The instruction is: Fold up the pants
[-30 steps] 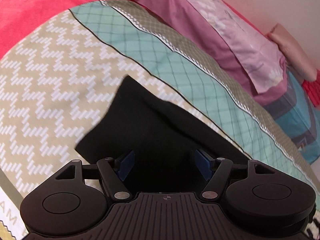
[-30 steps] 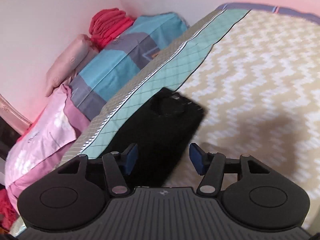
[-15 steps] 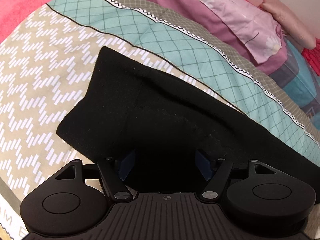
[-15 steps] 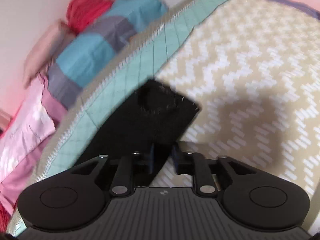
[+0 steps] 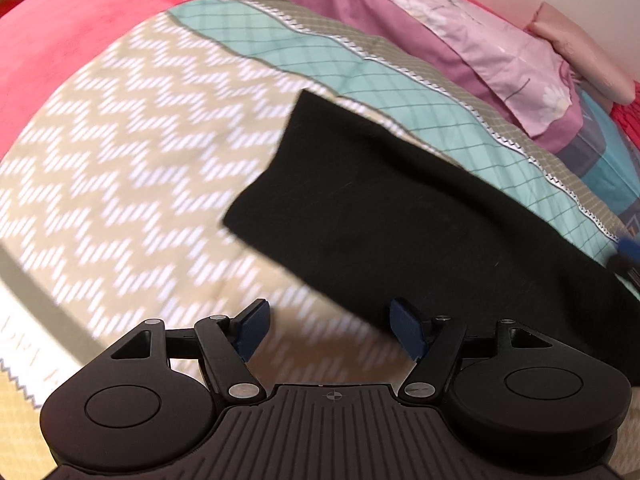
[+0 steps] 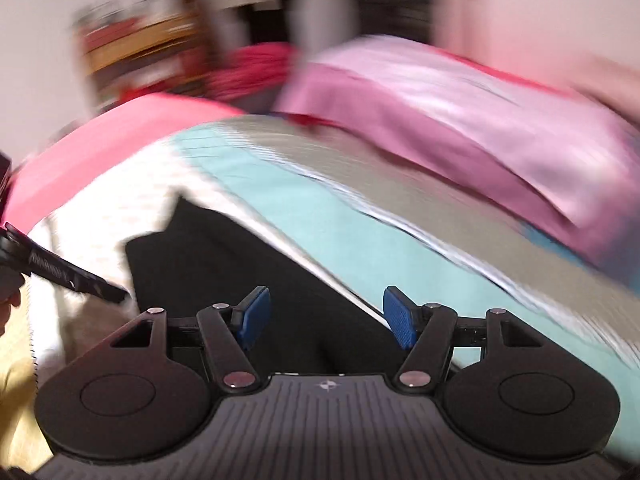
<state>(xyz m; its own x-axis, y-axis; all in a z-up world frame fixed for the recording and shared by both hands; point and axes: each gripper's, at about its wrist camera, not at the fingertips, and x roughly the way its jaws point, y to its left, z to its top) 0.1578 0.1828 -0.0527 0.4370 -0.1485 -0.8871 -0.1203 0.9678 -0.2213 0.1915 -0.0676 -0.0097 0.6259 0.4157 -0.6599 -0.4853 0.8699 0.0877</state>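
The black pants (image 5: 400, 208) lie flat as a long folded strip on the zigzag bedspread (image 5: 132, 152), beside its teal checked band. My left gripper (image 5: 328, 330) is open and empty, just off the near edge of the pants. My right gripper (image 6: 324, 318) is open and empty over the pants (image 6: 240, 272) at their other end; this view is motion-blurred. A tip of the right gripper (image 5: 628, 248) shows at the right edge of the left wrist view. The left gripper (image 6: 76, 276) shows at the left of the right wrist view.
A pink pillow (image 5: 460, 28) lies along the far side of the bed. A red blanket (image 5: 60, 40) lies at the left. A blue patchwork pillow (image 5: 604, 160) sits at the far right. Blurred shelves (image 6: 132, 48) stand behind the bed.
My left gripper has pulled back off the pants to their near edge. My right gripper was shut on the pants' edge and has opened, let go, and swung round fast towards the bed's far side.
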